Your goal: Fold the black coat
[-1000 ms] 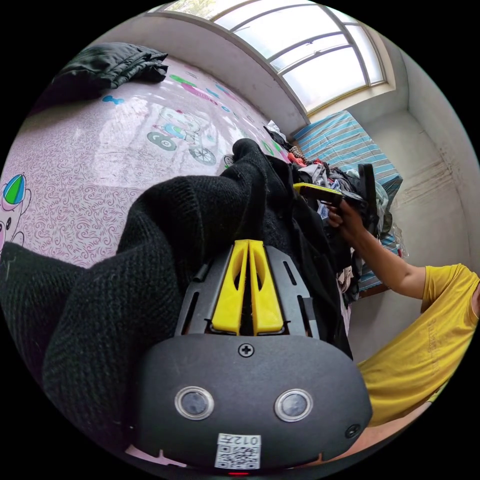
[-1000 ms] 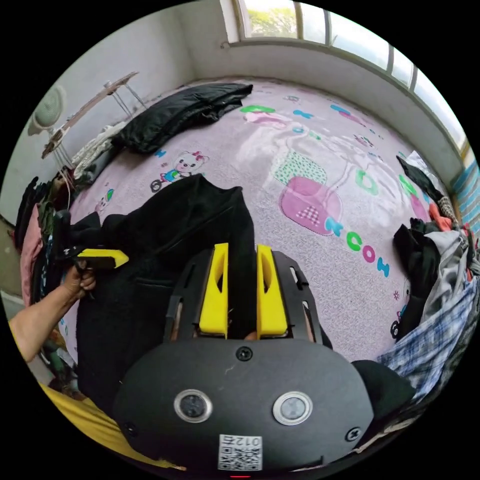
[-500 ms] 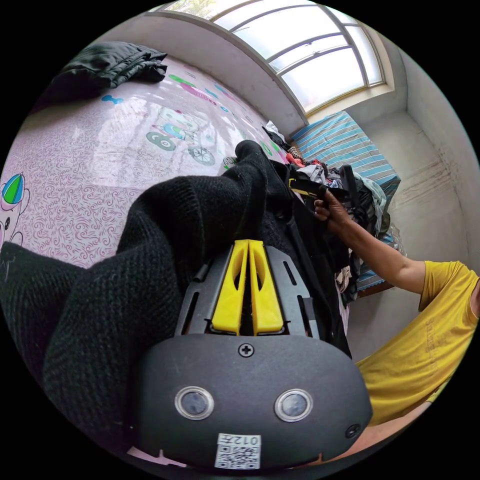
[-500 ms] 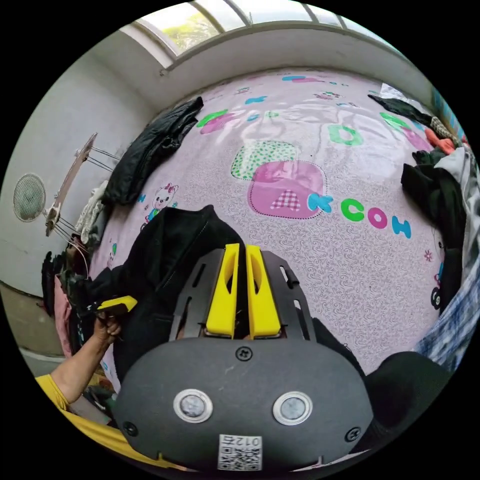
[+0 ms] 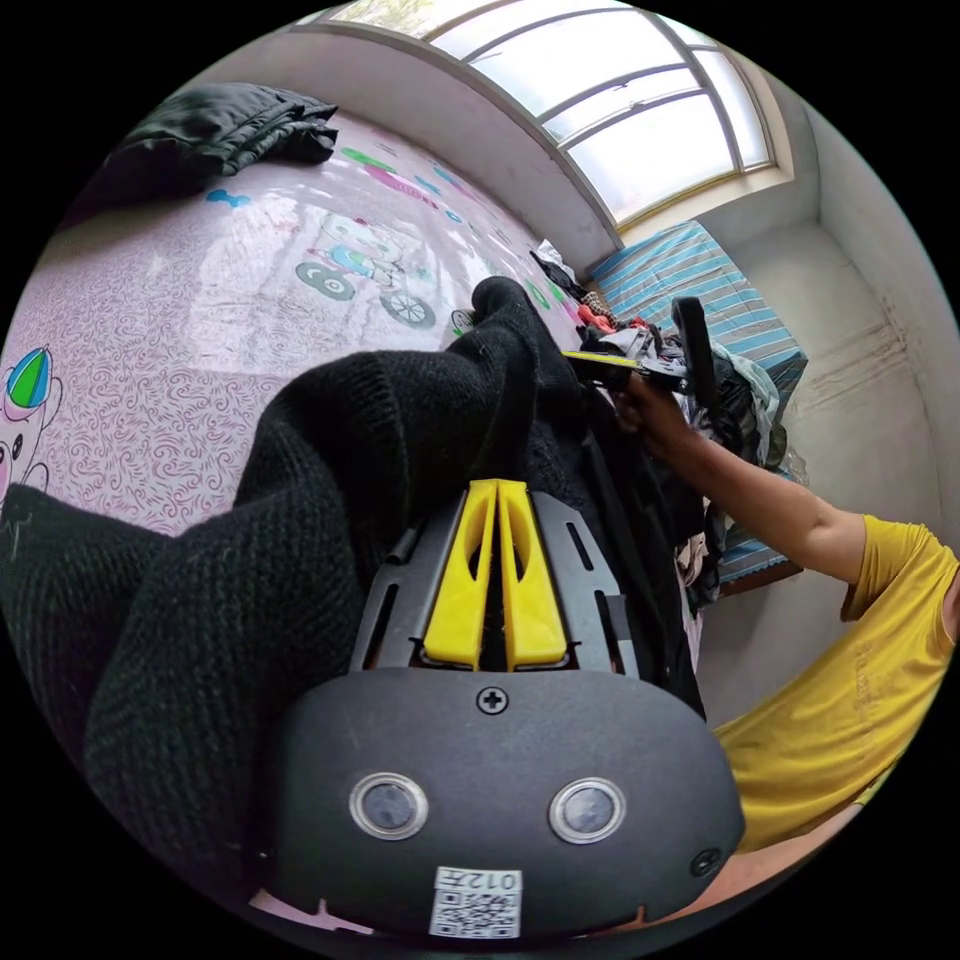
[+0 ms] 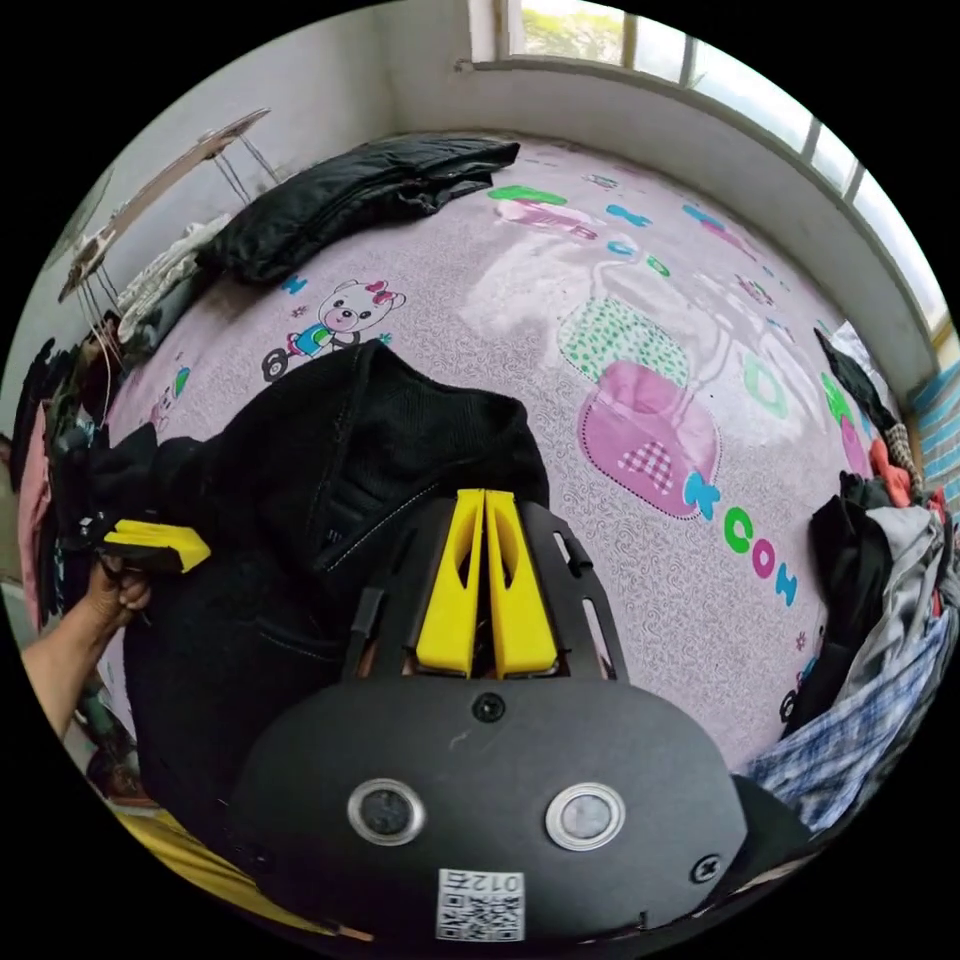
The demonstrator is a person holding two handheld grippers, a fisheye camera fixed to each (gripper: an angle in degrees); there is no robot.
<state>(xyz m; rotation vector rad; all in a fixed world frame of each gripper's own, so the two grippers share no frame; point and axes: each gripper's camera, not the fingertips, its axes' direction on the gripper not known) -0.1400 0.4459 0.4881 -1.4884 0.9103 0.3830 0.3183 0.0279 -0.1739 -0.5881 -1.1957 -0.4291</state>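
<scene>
Both yellow-jawed grippers, the left gripper and the right gripper, are clamped tight on one black knitted coat held above the pink patterned mat.

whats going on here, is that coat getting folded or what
A person in a yellow shirt holds a black coat up over a pink patterned mat, one gripper in each hand. The left gripper and right gripper are both clamped on the fabric. No fold lies flat yet.

bare mat ahead, clothes pile beside
</scene>
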